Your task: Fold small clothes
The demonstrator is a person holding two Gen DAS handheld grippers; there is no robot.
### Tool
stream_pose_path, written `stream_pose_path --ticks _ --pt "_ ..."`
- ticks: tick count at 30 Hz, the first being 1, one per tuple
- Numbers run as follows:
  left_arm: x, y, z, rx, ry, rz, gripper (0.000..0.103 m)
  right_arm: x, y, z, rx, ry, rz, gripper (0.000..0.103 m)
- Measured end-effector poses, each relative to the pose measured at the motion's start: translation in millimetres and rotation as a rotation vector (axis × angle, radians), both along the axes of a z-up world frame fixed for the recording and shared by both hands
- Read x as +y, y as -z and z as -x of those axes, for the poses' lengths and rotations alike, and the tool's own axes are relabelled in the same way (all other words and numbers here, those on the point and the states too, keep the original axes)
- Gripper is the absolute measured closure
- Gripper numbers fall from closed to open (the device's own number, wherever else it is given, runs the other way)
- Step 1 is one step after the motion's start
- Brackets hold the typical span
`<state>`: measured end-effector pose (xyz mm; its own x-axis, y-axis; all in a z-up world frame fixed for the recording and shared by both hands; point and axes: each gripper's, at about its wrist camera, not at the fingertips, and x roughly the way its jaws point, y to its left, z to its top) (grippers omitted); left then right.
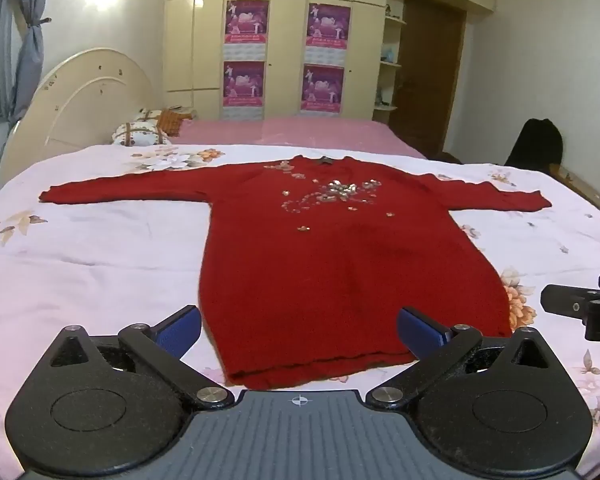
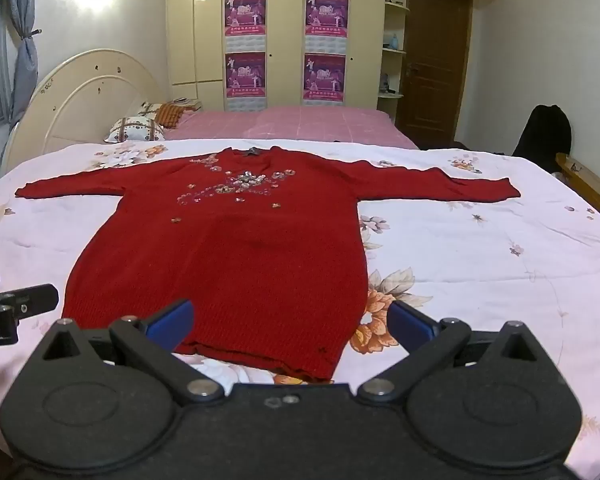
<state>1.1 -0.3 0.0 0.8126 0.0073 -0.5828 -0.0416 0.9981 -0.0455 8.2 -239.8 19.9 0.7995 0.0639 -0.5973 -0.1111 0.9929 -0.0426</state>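
Observation:
A red knit sweater [image 1: 340,256] with sequin flowers on the chest lies flat and face up on the floral white bedspread [image 1: 92,256], sleeves spread to both sides, hem toward me. It also shows in the right wrist view [image 2: 236,264]. My left gripper [image 1: 299,322] is open and empty, hovering just before the hem, its blue pads wide apart. My right gripper [image 2: 290,316] is open and empty, before the hem's right part. Each gripper shows at the edge of the other's view: the right one [image 1: 580,308], the left one [image 2: 16,304].
The bedspread [image 2: 480,264] covers a wide surface. Behind it is a pink bed [image 1: 292,130] with pillows [image 1: 140,134] and a cream headboard [image 1: 84,96]. A wardrobe with posters [image 1: 284,56], a brown door [image 2: 432,64] and a dark chair [image 2: 544,132] stand farther back.

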Motion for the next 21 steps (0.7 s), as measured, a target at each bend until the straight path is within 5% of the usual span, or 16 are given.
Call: stream_pose_path --ticks 21 --pt "13 9 -5 -0.002 -0.019 0.005 0.000 8 3 -7 0.014 -0.014 0.005 0.001"
